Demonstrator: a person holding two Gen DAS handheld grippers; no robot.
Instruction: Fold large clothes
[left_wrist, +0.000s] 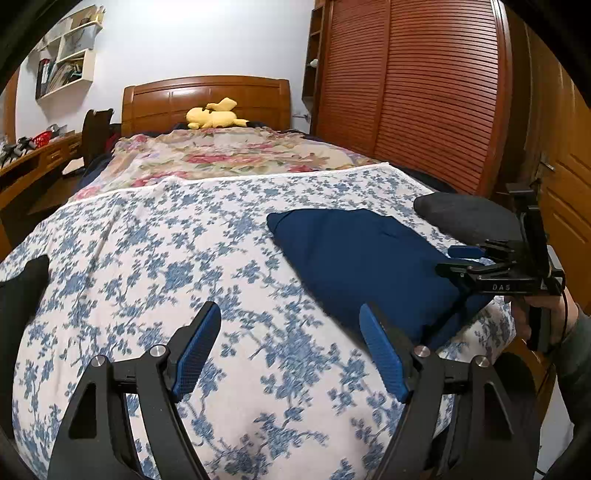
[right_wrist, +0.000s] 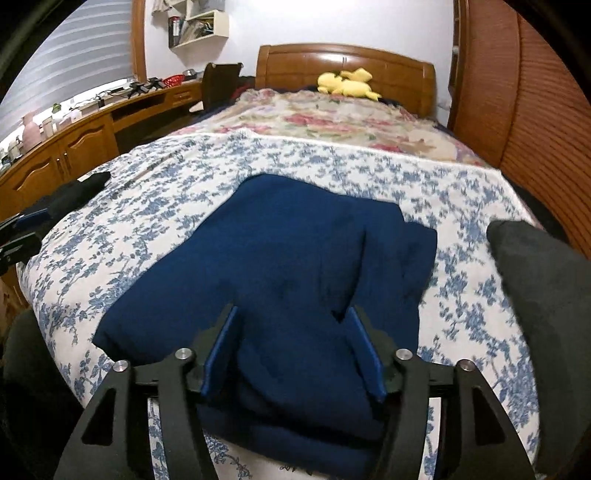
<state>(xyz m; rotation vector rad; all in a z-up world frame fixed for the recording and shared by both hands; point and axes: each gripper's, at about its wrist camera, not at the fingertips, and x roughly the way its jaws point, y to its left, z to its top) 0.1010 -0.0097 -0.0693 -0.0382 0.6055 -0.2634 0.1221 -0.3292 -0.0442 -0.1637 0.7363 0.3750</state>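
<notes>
A folded navy garment (right_wrist: 295, 251) lies on the blue-flowered bedspread (right_wrist: 472, 295). In the left wrist view the navy garment (left_wrist: 362, 266) sits to the right. My right gripper (right_wrist: 291, 317) is low over its near edge, its blue pads apart with cloth lying loose between them; it looks open. From the left wrist camera the right gripper (left_wrist: 461, 262) shows at the garment's right end, held by a hand (left_wrist: 546, 314). My left gripper (left_wrist: 290, 314) hangs open over bare bedspread (left_wrist: 147, 258) to the left of the garment, nothing between its fingers.
A dark grey garment (right_wrist: 535, 280) lies at the bed's right edge, a black one (right_wrist: 81, 192) at the left edge. Farther back are a rose-patterned cover (left_wrist: 229, 155), a yellow plush toy (left_wrist: 214, 116) and the headboard. A wooden desk (right_wrist: 74, 147) runs along the left, a slatted wardrobe (left_wrist: 424, 92) along the right.
</notes>
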